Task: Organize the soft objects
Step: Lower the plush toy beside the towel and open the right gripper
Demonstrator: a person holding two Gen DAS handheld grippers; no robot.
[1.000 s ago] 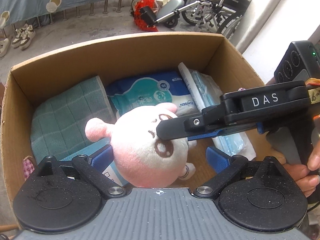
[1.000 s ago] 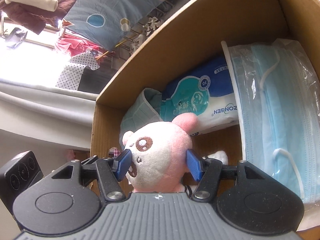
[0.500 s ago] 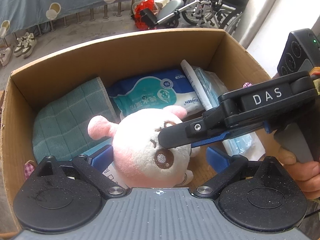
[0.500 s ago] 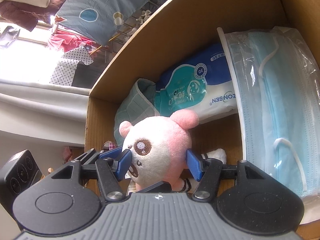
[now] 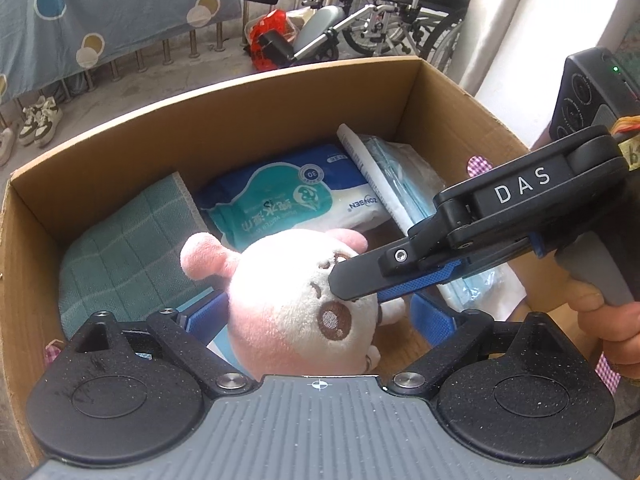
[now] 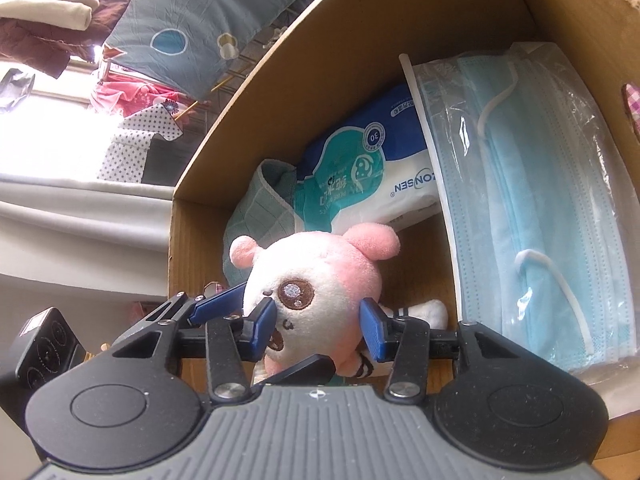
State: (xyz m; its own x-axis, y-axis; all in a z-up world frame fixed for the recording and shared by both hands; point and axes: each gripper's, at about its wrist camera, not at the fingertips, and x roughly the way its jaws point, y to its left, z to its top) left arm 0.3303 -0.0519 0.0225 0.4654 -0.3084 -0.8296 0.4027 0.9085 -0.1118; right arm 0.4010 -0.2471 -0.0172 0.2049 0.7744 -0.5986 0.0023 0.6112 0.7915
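Two grippers meet at the pink plush toy (image 6: 316,296) in the cardboard box (image 5: 280,120). The right gripper (image 6: 318,326) has just been closing and pinches its head so it can move. The left gripper (image 5: 316,320) is spread wide around it, not squeezing.

right gripper (image 6: 318,326): reaches in from the right in the left wrist view, angled down. Jaws have just been closing, both blue pads on the plush toy's (image 6: 316,292) head.
right hand (image 5: 612,328): my fingers wrapped round the grey handle, at the right edge of the left view.
left gripper (image 5: 316,316): pointing steeply down, jaws wide, pads clear of the toy on both sides, one finger crossing under my right gripper.
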